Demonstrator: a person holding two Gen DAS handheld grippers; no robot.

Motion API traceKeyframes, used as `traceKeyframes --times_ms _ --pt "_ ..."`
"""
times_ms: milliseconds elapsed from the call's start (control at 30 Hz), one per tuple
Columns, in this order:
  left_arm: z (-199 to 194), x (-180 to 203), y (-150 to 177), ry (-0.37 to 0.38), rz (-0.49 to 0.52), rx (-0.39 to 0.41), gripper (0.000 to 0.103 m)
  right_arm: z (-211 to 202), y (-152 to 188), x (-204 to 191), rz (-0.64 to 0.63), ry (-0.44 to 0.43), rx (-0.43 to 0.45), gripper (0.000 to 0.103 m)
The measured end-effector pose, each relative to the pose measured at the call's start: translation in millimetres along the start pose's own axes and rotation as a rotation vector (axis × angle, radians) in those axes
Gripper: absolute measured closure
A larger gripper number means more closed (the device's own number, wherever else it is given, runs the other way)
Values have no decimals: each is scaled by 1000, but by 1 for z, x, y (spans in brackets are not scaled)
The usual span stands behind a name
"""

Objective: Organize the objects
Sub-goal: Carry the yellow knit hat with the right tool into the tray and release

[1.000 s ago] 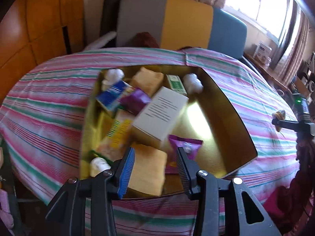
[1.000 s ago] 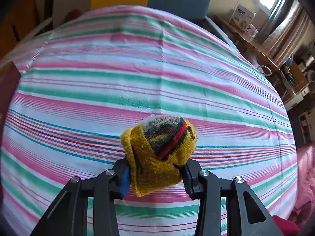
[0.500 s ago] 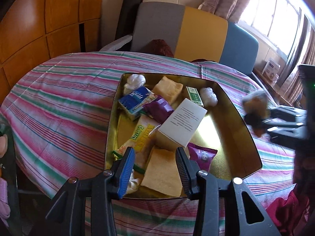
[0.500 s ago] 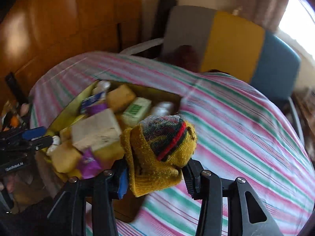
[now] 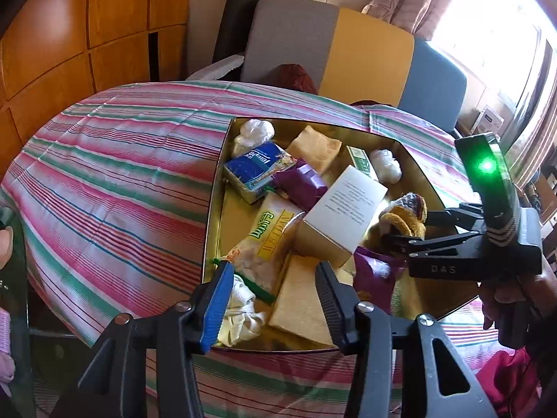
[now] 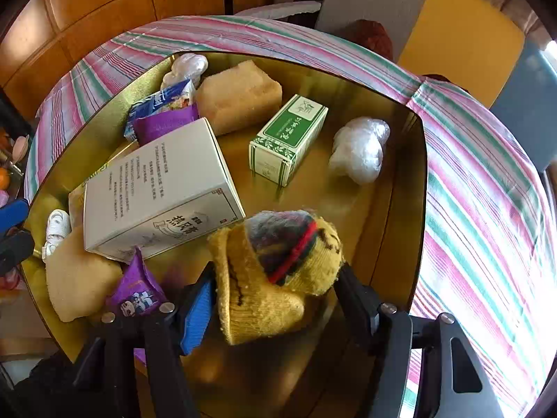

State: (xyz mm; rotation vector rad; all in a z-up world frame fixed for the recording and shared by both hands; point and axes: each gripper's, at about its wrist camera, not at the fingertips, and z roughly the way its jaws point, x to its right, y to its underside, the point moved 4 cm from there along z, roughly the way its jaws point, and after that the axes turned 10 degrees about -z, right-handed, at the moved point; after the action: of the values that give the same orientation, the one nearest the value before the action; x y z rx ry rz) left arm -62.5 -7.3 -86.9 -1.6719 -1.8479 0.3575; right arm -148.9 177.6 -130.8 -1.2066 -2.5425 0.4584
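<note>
The right gripper, jaws just opening, is letting the yellow knitted sock bundle drop into the gold tray (beside the white carton); spread fully, then lift straight clear. The left gripper hovers part-open, empty.

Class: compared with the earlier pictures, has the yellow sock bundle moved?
Yes. The yellow sock bundle has gone from the bare striped tablecloth to above the gold tray, between the right gripper's just-opened jaws.
</note>
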Motion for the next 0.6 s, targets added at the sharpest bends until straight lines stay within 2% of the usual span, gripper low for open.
traceKeyframes --times_ms 67,300,433,600 --pt "-1 0 -2 -11 2 11 54 -3 0 0 10 -5 10 28" --pt "-15 0 -9 -79 13 73 52 -28 5 2 45 38 91 22" --pt "-27 1 -13 -98 13 118 52 -50 13 3 109 73 156 17" --pt "-46 7 -15 -127 31 189 52 -81 29 -6 190 108 244 15"
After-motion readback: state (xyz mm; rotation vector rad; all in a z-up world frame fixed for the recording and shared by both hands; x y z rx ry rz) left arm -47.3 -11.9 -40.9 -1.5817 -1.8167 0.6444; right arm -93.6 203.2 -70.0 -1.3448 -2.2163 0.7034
